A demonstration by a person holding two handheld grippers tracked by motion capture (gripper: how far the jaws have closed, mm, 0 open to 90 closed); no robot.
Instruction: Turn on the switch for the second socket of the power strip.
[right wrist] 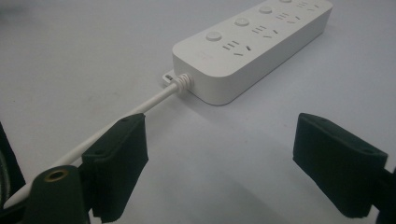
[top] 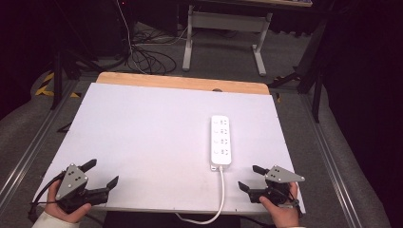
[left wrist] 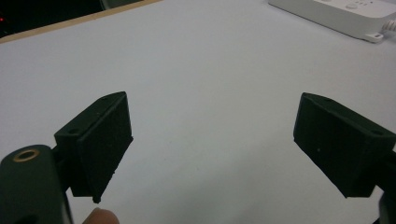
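Both grippers poised, power strip untouched

Broadly, a white counter took up most of the high view, with a strip of bare wood along its far edge and a dark floor with loose cables beyond. No box, tray or other container stood on it, so nothing was held inside anything.

A white power strip lay flat on the right half of the counter, its length running away from the person, sockets and round buttons facing up. Its white cord left the near end and ran off the near edge of the counter.

At the near left corner, a hand held the left gripper, jaws spread wide and empty, well apart from the strip. At the near right, the right gripper sat near the strip's cord end, jaws likewise wide and empty, the cord passing just beside one jaw.

The work looked to be at its start, an approach. Next, the right gripper would likely need to advance and close squarely on the strip or cord.
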